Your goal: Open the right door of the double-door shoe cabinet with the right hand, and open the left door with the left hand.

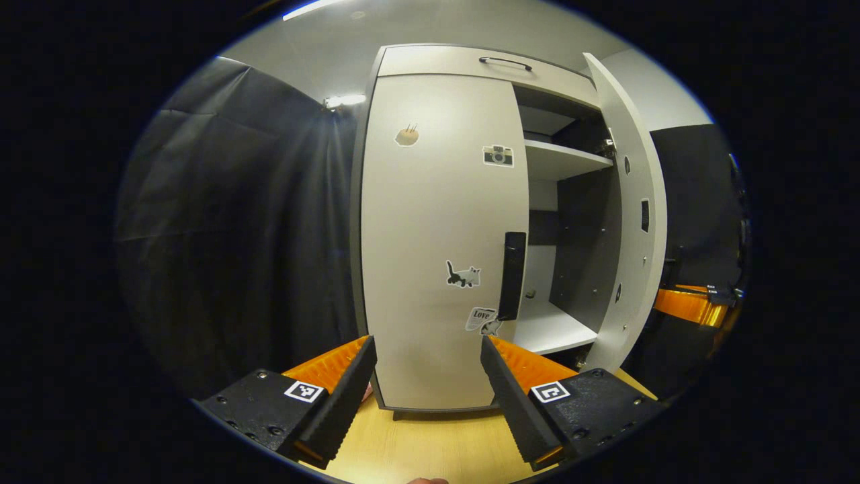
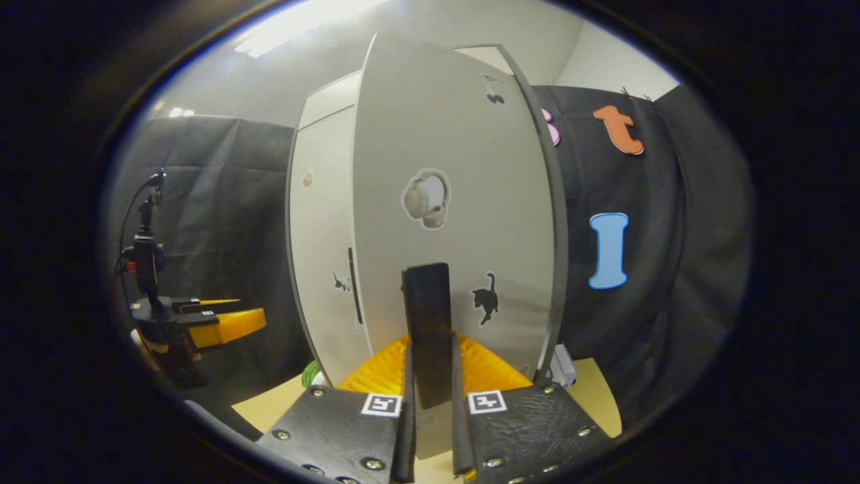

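Already the right door [image 1: 628, 222] of the shoe cabinet [image 1: 470, 64] stands swung well out, its pale shelves [image 1: 561, 160] showing behind it. In the right gripper view the right gripper [image 2: 430, 403] is clamped narrowly on that door's black handle [image 2: 427, 329], a finger pressing each side. The left door [image 1: 440, 235] sits closed, its own black handle [image 1: 512, 275] near the inner edge. The left gripper [image 1: 430, 386] hangs before it with fingers spread wide, holding nothing, short of the door.

So the first half looks done or nearly so — the left door is next. That calls for bringing the spread fingers up around the left handle, closing, then pulling outward along the hinge arc.

Stickers dot the doors: a camera [image 1: 498, 156], a cat [image 1: 463, 275], headphones [image 2: 426, 199]. One low sticker [image 1: 481, 316] reads "Love" — no other writing is legible.
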`<action>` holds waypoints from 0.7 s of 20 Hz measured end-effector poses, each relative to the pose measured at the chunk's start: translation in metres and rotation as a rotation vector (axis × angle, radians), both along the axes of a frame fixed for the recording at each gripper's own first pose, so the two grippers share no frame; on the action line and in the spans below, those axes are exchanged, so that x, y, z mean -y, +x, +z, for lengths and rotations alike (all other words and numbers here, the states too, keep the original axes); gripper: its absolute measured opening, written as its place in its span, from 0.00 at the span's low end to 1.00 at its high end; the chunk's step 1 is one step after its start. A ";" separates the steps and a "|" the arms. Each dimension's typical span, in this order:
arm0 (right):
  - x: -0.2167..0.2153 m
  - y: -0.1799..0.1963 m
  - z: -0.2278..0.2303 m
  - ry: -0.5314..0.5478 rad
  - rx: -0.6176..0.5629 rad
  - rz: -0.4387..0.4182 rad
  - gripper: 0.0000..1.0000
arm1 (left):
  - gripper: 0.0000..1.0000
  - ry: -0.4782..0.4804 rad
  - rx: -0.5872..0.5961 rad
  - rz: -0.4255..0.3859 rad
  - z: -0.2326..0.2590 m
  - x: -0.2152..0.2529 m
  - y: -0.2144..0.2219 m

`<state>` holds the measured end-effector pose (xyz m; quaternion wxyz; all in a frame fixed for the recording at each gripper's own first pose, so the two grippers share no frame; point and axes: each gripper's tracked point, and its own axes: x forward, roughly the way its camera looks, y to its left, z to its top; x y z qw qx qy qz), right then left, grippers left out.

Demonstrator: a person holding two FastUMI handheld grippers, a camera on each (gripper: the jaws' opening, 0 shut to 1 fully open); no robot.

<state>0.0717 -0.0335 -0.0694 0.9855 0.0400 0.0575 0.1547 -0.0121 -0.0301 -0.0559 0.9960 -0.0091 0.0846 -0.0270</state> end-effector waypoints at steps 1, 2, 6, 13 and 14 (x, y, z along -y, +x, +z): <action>0.002 0.000 0.001 -0.008 0.005 -0.017 0.22 | 0.96 0.000 -0.003 -0.006 -0.001 0.003 0.000; 0.004 0.000 0.001 -0.014 0.007 -0.035 0.22 | 0.96 0.000 -0.003 -0.011 -0.001 0.005 0.000; 0.014 -0.004 0.001 -0.015 0.014 -0.097 0.22 | 0.96 0.006 0.001 -0.023 0.000 0.008 0.002; 0.037 -0.011 0.000 0.021 0.010 -0.211 0.21 | 0.96 0.000 0.005 -0.069 0.001 0.023 0.002; 0.039 -0.011 0.001 0.036 0.010 -0.216 0.21 | 0.96 0.000 0.004 -0.076 0.001 0.025 0.002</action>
